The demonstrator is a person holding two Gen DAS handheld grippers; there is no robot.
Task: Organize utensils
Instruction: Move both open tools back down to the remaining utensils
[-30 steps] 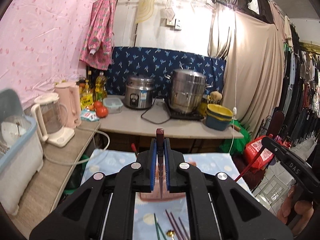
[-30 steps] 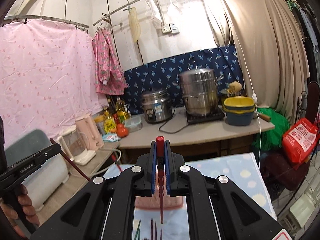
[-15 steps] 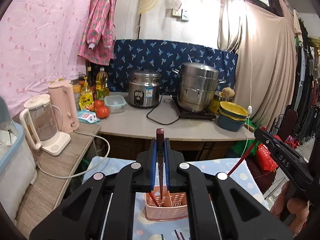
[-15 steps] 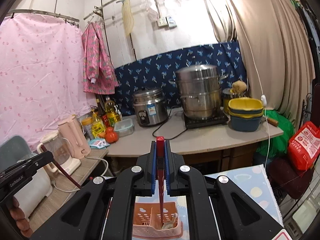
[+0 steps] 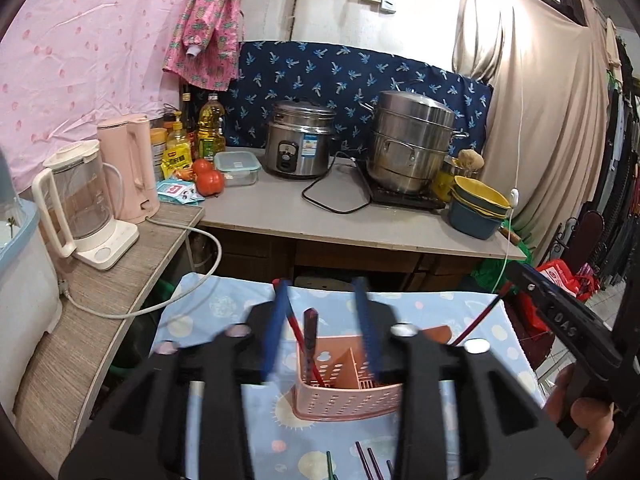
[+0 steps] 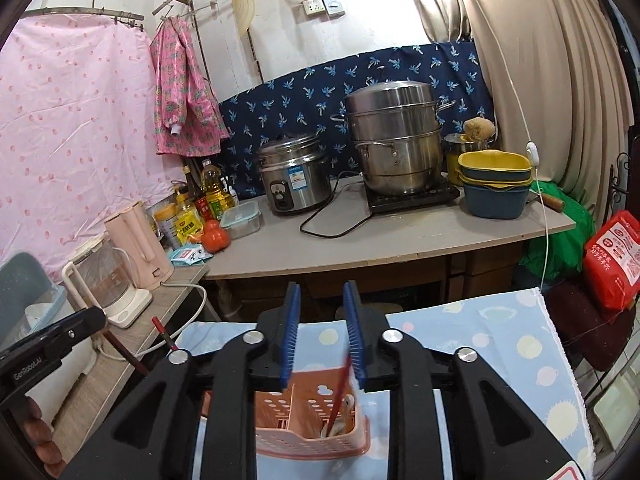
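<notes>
A pink perforated utensil caddy (image 5: pixel 344 392) stands on the blue dotted tablecloth (image 5: pixel 208 312). My left gripper (image 5: pixel 322 312) is open above the caddy; a dark red chopstick (image 5: pixel 310 336) stands loose in its left compartment between the jaws. My right gripper (image 6: pixel 320 320) is open over the same caddy (image 6: pixel 308 436); a red chopstick (image 6: pixel 340 388) leans in its right compartment beside a spoon (image 6: pixel 348 408). Several more chopsticks (image 5: pixel 366 460) lie on the cloth in front of the caddy.
A grey counter (image 5: pixel 360 224) behind holds a rice cooker (image 5: pixel 300 144), a steel steamer pot (image 5: pixel 412 144), stacked bowls (image 5: pixel 478 208), tomatoes and bottles. A side shelf on the left holds a blender jug (image 5: pixel 80 204) and pink kettle (image 5: pixel 128 168). A red bag (image 6: pixel 612 256) sits right.
Both grippers tilted down over the caddy and opened. Each let go of its chopstick, which now stands in the caddy.
</notes>
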